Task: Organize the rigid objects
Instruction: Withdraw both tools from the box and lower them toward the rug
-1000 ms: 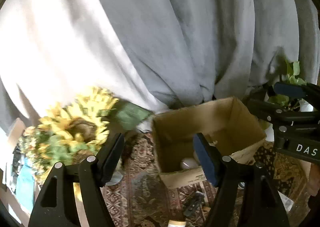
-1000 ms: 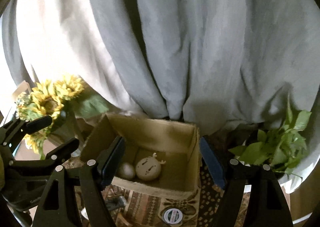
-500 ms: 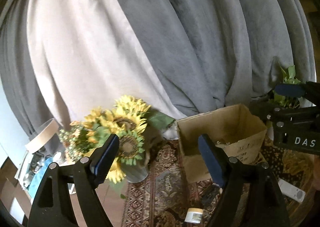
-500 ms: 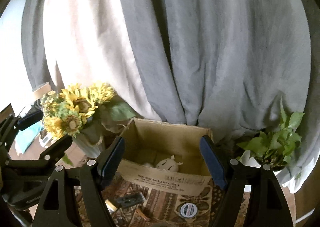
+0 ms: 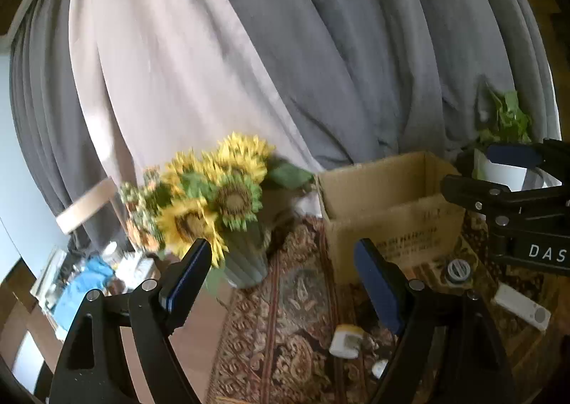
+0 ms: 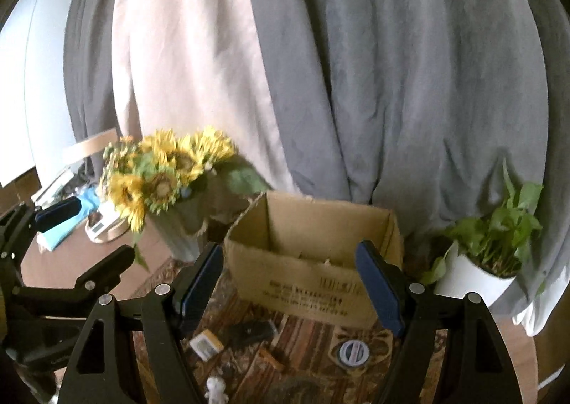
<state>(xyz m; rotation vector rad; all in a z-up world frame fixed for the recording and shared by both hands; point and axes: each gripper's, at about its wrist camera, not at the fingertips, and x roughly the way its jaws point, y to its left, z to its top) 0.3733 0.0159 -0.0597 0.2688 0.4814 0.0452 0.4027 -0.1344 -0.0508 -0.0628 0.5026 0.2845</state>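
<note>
At the far left stood a vase of sunflowers (image 6: 167, 172) on the bare part of the surface (image 6: 71, 272), just beside the edge of a patterned rug (image 5: 295, 297). The left hand-held gripper (image 5: 285, 283) hung over that rug with its jaws spread and nothing between them; they had just been opening. Ahead of it and a little to its right sat an open cardboard box (image 5: 384, 201), apart from both blue pads. Near its right finger lay a small white and yellow block (image 5: 345, 340), and past it a round tin (image 5: 459, 270) close to the box's front wall, then a white remote (image 5: 522, 306) further right. The right hand-held gripper (image 6: 288, 290) also stood spread and empty, the box (image 6: 313, 261) lying straight ahead between the lines of its two fingers, not touched by them. Below the box, on the rug, lay the block (image 6: 206, 343), a flat black thing (image 6: 253, 329), a small brown piece (image 6: 272, 361) and the tin (image 6: 352, 350), all loose and outside the box; a small white figure (image 6: 216, 388) lay nearer the camera. What lay inside the box could not be made out. At the far right stood a leafy plant in a white pot (image 6: 473, 276), backed by grey curtains (image 6: 392, 83).
</note>
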